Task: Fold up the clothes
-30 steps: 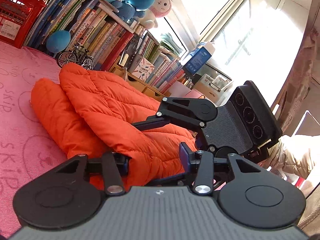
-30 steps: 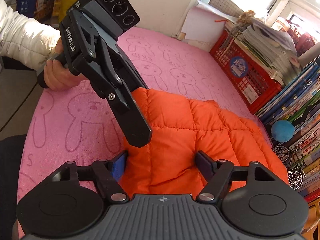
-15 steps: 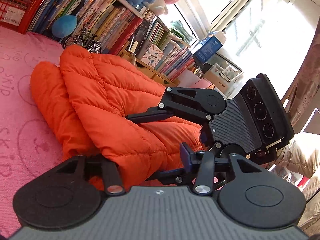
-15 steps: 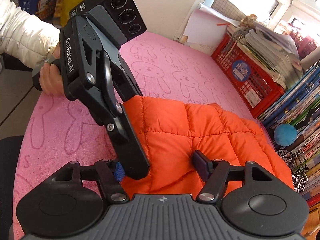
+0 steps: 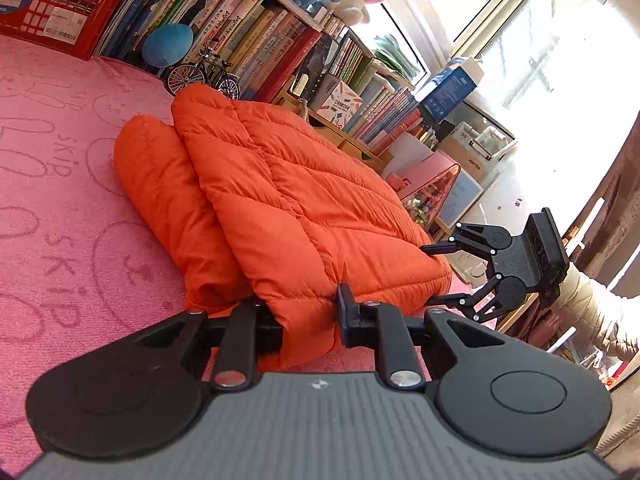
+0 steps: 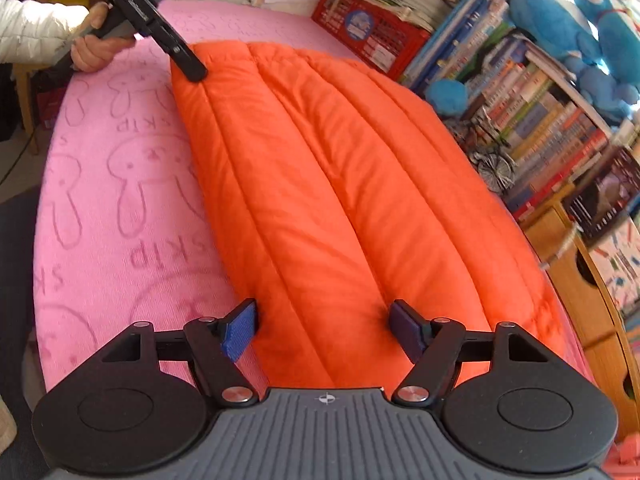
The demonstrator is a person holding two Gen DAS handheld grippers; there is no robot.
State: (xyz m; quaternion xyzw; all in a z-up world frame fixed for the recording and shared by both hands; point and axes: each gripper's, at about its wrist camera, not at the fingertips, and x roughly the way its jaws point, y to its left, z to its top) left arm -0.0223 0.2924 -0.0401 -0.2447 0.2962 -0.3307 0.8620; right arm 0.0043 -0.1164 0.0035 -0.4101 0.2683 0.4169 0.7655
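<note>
Pinching puffy quilted orange jacket (image 5: 304,208), left gripper (image 5: 308,316) closes over plush pink blanket (image 5: 60,208).

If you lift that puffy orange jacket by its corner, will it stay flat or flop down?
Probably flop: the orange jacket is soft, quilted and already bent double. It looks puffy, so likely light for its size. Its smooth fabric might slip from the left claw, now closing on its edge.

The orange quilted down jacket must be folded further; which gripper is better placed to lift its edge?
Left gripper: its jaws are closing around the orange quilted down jacket's near edge. Right gripper is opening above the jacket, gripping nothing.
</note>
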